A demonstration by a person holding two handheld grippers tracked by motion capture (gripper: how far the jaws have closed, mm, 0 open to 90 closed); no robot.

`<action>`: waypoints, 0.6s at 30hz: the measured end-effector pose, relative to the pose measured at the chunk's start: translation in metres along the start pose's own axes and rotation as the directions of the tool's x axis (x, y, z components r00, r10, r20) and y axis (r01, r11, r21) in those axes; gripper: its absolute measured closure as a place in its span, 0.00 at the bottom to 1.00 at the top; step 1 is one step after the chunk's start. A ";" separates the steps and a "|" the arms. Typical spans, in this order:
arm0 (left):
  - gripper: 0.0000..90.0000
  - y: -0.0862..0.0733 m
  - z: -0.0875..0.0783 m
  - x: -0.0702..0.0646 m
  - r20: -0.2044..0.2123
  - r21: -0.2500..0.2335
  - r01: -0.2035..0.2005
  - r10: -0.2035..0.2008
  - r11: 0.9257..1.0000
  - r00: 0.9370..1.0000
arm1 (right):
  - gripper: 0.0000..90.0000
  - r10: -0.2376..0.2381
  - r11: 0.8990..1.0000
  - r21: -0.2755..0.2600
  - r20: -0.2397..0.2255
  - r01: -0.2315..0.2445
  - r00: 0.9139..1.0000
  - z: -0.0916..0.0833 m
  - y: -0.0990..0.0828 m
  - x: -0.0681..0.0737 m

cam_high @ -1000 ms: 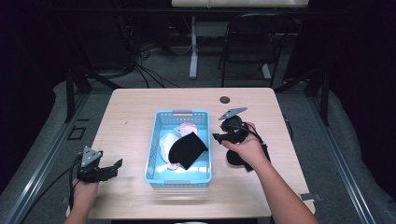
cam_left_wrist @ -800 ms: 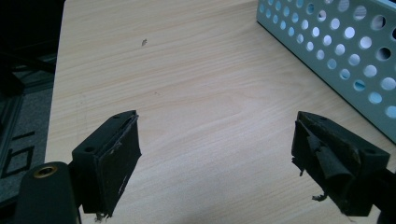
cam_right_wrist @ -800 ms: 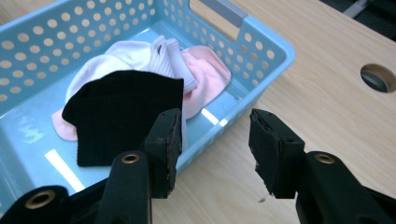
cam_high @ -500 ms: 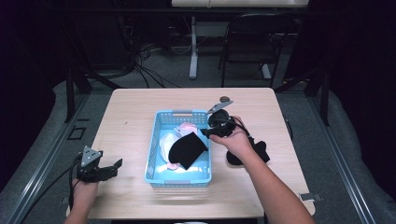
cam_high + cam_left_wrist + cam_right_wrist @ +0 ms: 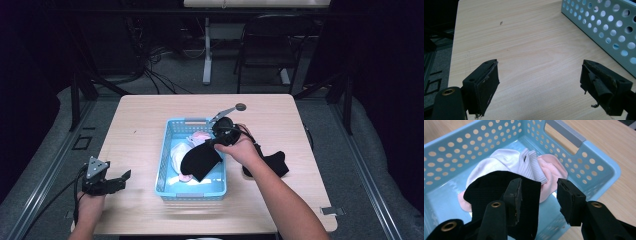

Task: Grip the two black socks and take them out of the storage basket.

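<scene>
The black sock (image 5: pixel 199 159) lies in the blue basket (image 5: pixel 165 161), on top of the white and pink socks (image 5: pixel 529 165), and its edge sits just beside one jaw of your right hand-held gripper (image 5: pixel 539 195). In the right gripper view the jaws stand apart, with only the basket floor between them, so this gripper is released and holds nothing. A second black sock (image 5: pixel 272 162) lies on the counter (image 5: pixel 140 120), to the right of the basket and close behind your right forearm.

I judge that you are at the step of collecting the socks into the basket: one black sock is in, the other one is not yet. The next move asks you to lift the right gripper out of the basket, turn it to the sock on the counter, and close the jaws on a thick fold of it.

Your left hand-held gripper (image 5: pixel 540 82) rests over the bare counter near the basket wall, with jaws wide apart and empty.
</scene>
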State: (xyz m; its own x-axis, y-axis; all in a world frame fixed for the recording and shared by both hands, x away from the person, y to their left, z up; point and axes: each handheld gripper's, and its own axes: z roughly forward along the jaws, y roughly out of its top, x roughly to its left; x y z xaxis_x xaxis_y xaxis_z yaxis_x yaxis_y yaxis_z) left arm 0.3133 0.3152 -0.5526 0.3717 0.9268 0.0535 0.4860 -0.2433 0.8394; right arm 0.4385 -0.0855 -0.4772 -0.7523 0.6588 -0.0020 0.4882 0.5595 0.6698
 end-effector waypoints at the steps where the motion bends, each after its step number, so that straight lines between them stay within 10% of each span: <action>1: 0.17 0.000 0.000 0.000 0.002 -0.001 0.000 0.000 1.000 1.000 | 0.61 0.006 1.000 0.005 -0.002 -0.006 1.000 0.002 0.001 0.000; 18: 0.17 0.000 0.000 0.000 0.003 -0.003 0.000 0.000 1.000 1.000 | 0.63 0.032 0.993 0.116 -0.025 -0.029 0.999 0.040 0.004 -0.005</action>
State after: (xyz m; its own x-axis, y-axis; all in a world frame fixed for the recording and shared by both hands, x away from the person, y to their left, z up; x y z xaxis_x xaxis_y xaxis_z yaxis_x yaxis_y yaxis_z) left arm 0.3134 0.3151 -0.5524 0.3742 0.9259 0.0523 0.4835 -0.2429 0.8409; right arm 0.4621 -0.0665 -0.5044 -0.7470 0.6637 0.0381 0.5578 0.5944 0.5793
